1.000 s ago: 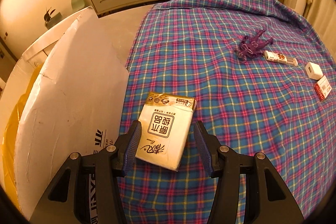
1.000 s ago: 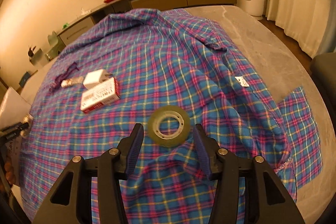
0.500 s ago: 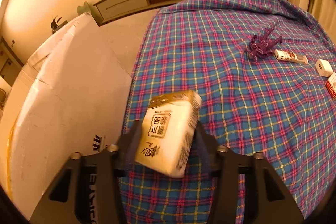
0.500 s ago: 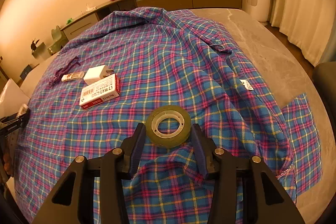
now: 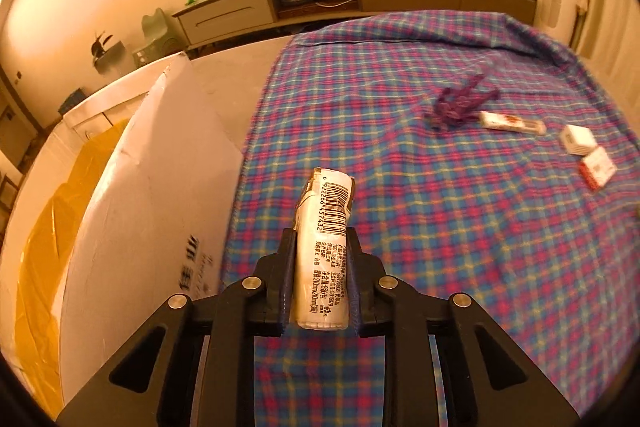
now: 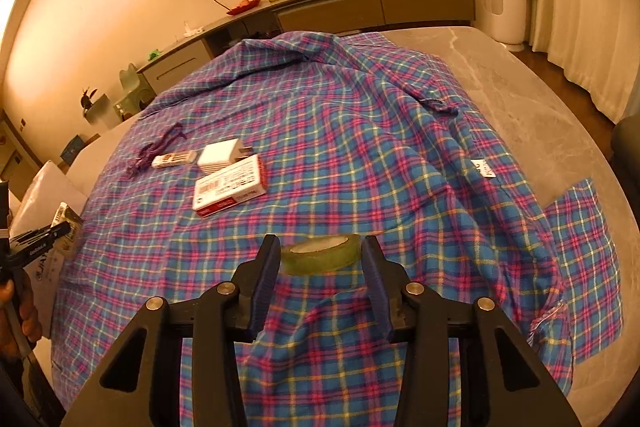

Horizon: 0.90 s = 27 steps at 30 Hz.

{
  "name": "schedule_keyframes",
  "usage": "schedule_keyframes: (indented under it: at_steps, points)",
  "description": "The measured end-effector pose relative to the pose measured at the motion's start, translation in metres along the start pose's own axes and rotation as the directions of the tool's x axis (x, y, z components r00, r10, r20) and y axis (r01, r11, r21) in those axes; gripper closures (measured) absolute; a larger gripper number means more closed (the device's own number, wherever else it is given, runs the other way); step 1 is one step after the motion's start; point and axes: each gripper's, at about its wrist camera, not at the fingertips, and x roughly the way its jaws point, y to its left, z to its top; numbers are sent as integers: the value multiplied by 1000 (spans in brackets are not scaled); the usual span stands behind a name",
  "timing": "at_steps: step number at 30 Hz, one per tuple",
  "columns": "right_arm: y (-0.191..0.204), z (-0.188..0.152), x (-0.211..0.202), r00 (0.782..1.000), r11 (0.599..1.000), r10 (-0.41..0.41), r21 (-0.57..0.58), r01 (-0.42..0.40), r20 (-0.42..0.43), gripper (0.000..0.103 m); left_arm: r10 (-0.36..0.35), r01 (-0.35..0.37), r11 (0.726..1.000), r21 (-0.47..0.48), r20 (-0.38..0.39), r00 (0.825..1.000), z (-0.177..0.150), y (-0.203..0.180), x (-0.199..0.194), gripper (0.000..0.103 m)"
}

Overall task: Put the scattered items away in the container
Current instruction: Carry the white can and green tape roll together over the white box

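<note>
Plaid cloth (image 5: pixel 460 219): covers the table and bears the loose items.

Cardboard box (image 5: pixel 152 187): open, yellow-lined, at 9 o'clock of the left gripper (image 5: pixel 320 267); the likely container.

Tissue pack (image 5: pixel 324 247): lifted on edge, barcode up, jaws closing on its flat sides, probably for carrying boxward.

Tape roll (image 6: pixel 320 253): lying on the cloth, between the right gripper (image 6: pixel 320 263) pads, which are closing against its rim.

Red-white box (image 6: pixel 230 191), white adapter (image 6: pixel 218 157), small tube (image 6: pixel 174 159), purple cord (image 6: pixel 154 147): clustered at 11 o'clock of the tape, still unsorted.
</note>
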Motion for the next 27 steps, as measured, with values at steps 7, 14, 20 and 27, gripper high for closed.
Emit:
schedule_keyframes:
  at_steps: [7,14,20,27]
  points:
    - [19,-8,-10,999,999,38,-34,-38,3,62,-81,81,997,-6,5,997,-14,-20,-38,80]
    - [35,-18,-15,999,997,42,-68,-42,-7,78,-135,134,991,17,16,991,-32,-37,-69,80]
    - [30,-32,-2,998,999,8,-44,-10,-56,77,-170,169,985,30,21,985,-48,-46,-80,80]
    - [28,-21,0,999,999,-13,-30,12,-38,53,-206,206,978,27,6,978,-60,-52,-80,80]
